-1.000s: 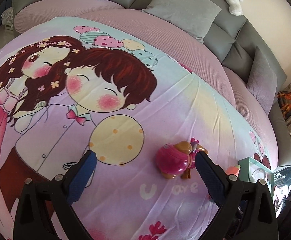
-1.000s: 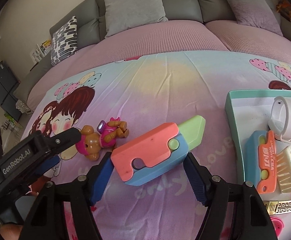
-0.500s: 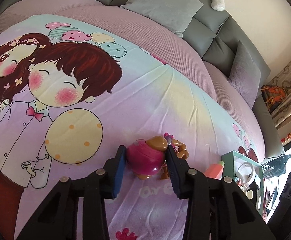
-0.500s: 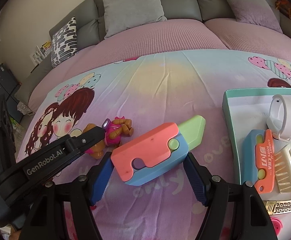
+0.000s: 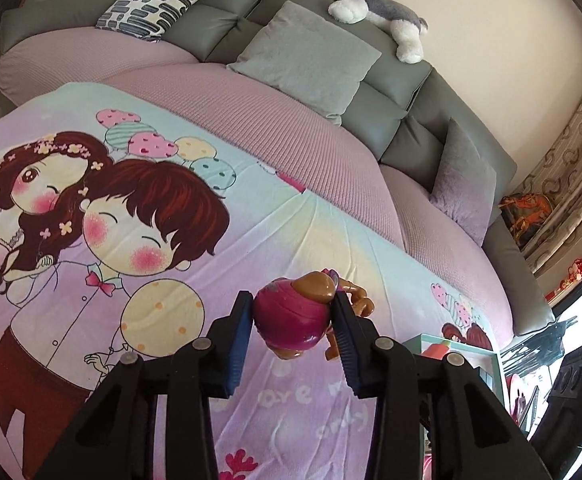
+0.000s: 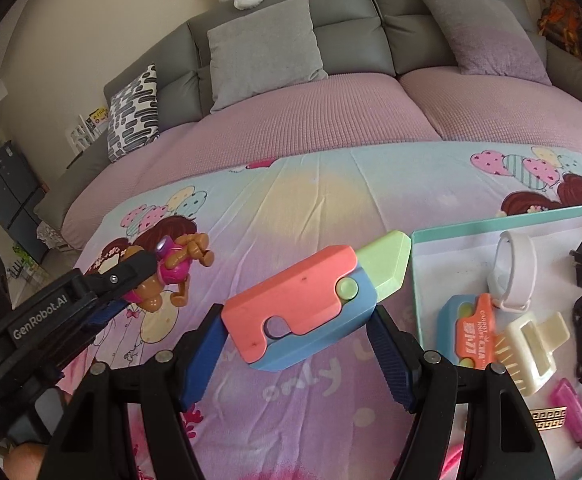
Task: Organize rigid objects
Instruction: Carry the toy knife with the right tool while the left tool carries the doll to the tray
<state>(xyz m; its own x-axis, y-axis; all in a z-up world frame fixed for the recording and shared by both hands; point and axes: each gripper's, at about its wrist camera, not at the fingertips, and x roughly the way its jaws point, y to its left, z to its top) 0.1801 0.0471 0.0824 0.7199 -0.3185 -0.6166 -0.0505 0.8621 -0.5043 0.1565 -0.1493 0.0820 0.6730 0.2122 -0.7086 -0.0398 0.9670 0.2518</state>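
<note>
Both toys hang clear of the cartoon bedsheet (image 5: 195,92), probably so they can be carried to the mint-rimmed tray (image 6: 491,224) at the right, where a white band, comb and other small pieces already lie. The left gripper (image 5: 291,316) is narrowed onto the pink puppy figure (image 5: 291,316), pads pressing its round head. The right gripper (image 6: 295,336) stands wider, clamping the pastel toy knife (image 6: 303,300) by its ends, green tip toward the tray

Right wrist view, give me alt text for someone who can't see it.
The right gripper holds a pink, blue and green toy knife above a cartoon bedsheet. Left of it the left gripper holds a toy puppy; a tray of small items sits right.
</note>
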